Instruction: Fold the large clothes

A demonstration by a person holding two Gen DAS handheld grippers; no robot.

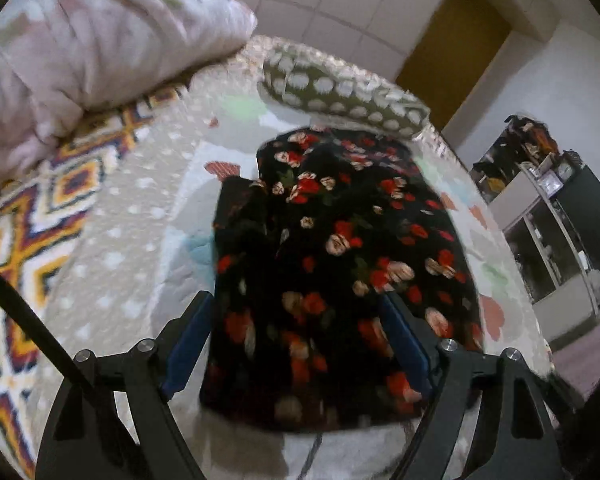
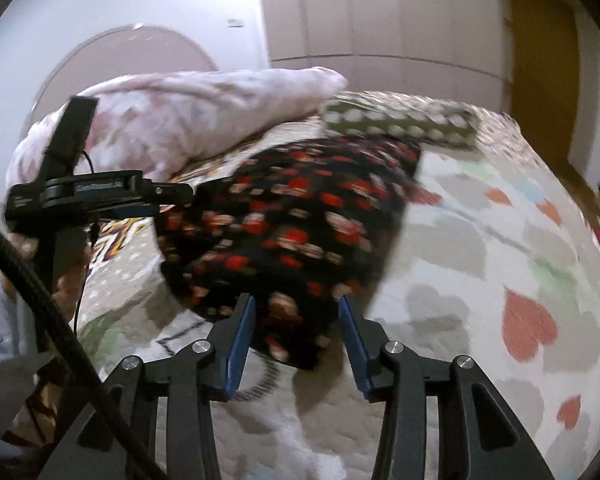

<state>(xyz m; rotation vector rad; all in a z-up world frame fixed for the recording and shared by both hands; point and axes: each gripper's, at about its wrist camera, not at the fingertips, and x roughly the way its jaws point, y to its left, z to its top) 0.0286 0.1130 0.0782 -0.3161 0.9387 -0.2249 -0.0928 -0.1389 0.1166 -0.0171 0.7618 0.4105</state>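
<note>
A black garment with red and cream flowers (image 1: 332,264) lies partly folded on the bed; it also shows in the right wrist view (image 2: 292,224). My left gripper (image 1: 296,308) is open, its blue pads (image 1: 188,344) spread wide just above the garment's near edge, holding nothing. My right gripper (image 2: 296,312) is open too, its blue pads (image 2: 240,344) either side of the garment's near corner, not closed on it. The left gripper's body (image 2: 96,192) shows in the right wrist view, at the garment's left edge.
The bed has a heart-print cover (image 2: 500,280) and a patterned blanket (image 1: 28,232). A pink bundle of bedding (image 1: 80,48) lies at the far left. A green folded cloth with white spots (image 1: 340,92) lies behind the garment. A shelf unit (image 1: 560,232) stands right.
</note>
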